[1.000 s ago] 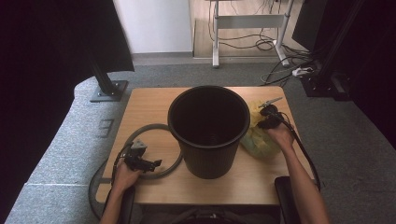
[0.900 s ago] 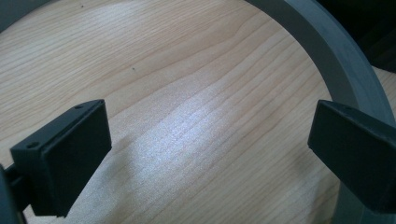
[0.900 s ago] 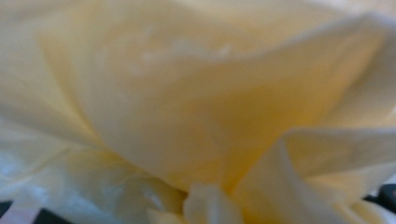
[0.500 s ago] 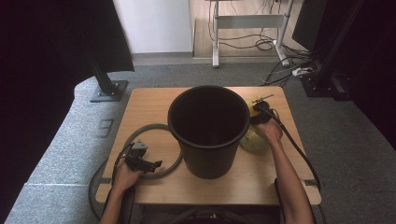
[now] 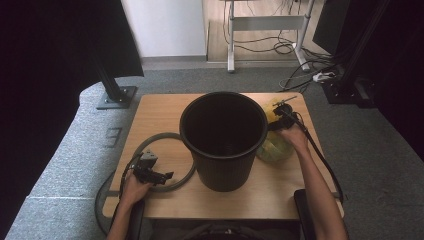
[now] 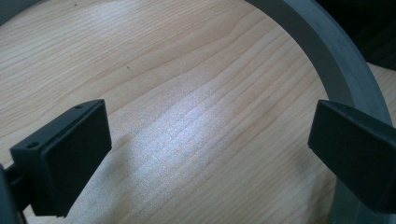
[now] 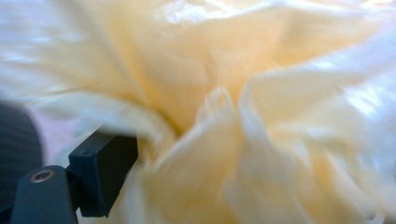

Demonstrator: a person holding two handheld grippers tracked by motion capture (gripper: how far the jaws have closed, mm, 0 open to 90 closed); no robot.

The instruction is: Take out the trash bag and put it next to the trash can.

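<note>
Item: black bin (image 5: pixel 223 140), upright, centre of the wooden tabletop (image 5: pixel 160 112); interior dark and, as far as the high view shows, unlined.

Item: yellow plastic bag (image 5: pixel 273 146), crumpled, lying on the tabletop just beside the bin's right wall, partly bunched up toward the rim. No part of it is over the rim yet.

Item: grey ring (image 5: pixel 167 162), lying flat on the tabletop left of the bin, touching or nearly touching its base.

Right gripper (image 5: pixel 278 116): at the bag's upper edge, close to the bin's rim. Its fingers have just been opening; in the right gripper view one finger (image 7: pixel 103 172) shows against blurred yellow film, with folds lying between the fingers but no firm pinch visible.

Left gripper (image 5: pixel 159 176): low over the ring, fingers (image 6: pixel 70 154) spread wide with bare wood between them, the ring's band just at the far finger.

Progress, as judged: early. The bag looks meant to line the bin, the ring perhaps to clamp it. Left: regrip, spread the bag's mouth, seat it, fit the ring.
</note>
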